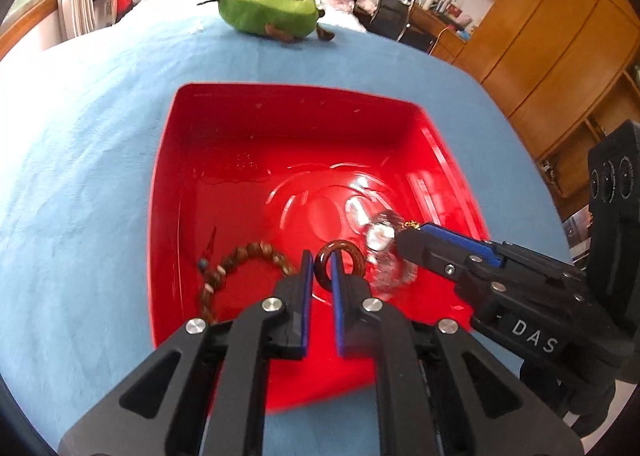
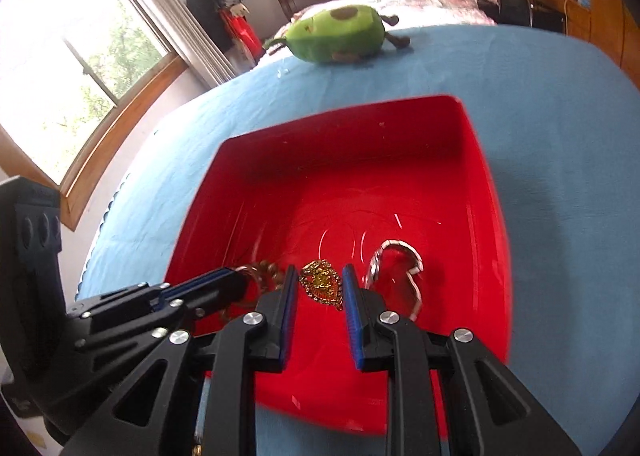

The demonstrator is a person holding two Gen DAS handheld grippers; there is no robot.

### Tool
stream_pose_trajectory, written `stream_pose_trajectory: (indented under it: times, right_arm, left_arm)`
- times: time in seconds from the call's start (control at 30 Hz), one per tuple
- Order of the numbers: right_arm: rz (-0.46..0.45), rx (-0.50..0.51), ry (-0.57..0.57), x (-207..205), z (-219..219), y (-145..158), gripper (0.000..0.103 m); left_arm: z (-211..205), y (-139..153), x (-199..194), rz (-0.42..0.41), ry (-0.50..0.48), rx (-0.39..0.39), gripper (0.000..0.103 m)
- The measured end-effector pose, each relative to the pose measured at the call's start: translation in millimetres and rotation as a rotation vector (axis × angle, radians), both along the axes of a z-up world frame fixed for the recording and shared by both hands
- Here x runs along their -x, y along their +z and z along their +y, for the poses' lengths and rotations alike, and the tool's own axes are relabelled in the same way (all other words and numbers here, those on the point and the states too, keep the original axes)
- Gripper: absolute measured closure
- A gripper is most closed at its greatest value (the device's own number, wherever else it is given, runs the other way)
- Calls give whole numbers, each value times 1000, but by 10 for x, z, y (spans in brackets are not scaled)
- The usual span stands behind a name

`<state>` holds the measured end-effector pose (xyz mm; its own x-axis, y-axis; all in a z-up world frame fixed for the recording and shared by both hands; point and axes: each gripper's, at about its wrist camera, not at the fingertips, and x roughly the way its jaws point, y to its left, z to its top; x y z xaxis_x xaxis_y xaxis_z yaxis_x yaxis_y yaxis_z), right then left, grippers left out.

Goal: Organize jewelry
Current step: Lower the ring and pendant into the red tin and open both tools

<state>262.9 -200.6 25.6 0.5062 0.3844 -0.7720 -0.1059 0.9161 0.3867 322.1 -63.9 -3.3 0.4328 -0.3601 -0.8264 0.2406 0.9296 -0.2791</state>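
A red square bin sits on the blue bedspread. My left gripper is open low inside it, its fingers straddling one side of a dark brown ring bangle. A brown bead bracelet lies to its left. A silver wristwatch lies on the bin floor. My right gripper is open over a gold pendant that lies between its fingers. It also shows in the left wrist view with a bit of gold at its tip.
A green avocado plush toy lies on the bed beyond the bin. Wooden wardrobes and a desk with a black chair stand at the right. A window is at the left.
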Motion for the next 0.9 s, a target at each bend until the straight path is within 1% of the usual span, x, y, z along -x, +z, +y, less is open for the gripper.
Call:
stream_pose_trajectory:
  times: [0.1, 0.17, 0.27, 0.3, 0.33, 0.37, 0.4, 0.43, 0.47, 0.53, 0.63, 0.73, 0.9]
  right_arm:
    - [16, 16, -7, -138, 18, -118, 81]
    - [14, 20, -10, -200, 13, -164, 81]
    - [11, 17, -17, -243, -8, -208, 80]
    - [3, 16, -22, -242, -23, -208, 78]
    - [-2, 21, -21, -228, -35, -196, 65]
    - [-6, 24, -19, -162, -41, -169, 61]
    - [-21, 21, -21, -121, -66, -135, 60]
    - [-34, 22, -27, -66, -98, -90, 60]
    - [-37, 21, -34, -42, -117, -57, 60]
    - [-48, 9, -50, 32, -177, 12, 60]
    - [-64, 13, -57, 179, -230, 123, 60]
    - [-83, 0, -59, 313, -252, 220, 60]
    - [-108, 9, -35, 512, -197, 326, 60]
  left_arm:
    - [3, -132, -175, 24, 4, 8, 96]
    - [3, -196, -272, 33, 13, -2, 96]
    - [-2, -236, -329, 34, 19, -9, 94]
    - [-3, -234, -329, 32, 21, -15, 92]
    - [1, -227, -317, 30, 20, -22, 90]
    - [15, -205, -288, 27, 20, -26, 81]
    - [36, -174, -269, 21, 26, -25, 64]
    - [75, -120, -234, 6, 43, -18, 57]
    - [97, -77, -200, -8, 52, -18, 54]
    - [122, 31, -98, -47, 61, -38, 53]
    - [152, 157, 37, -75, 66, -40, 52]
    - [169, 254, 204, -109, 67, -55, 45]
    - [159, 322, 485, -144, 71, -70, 35]
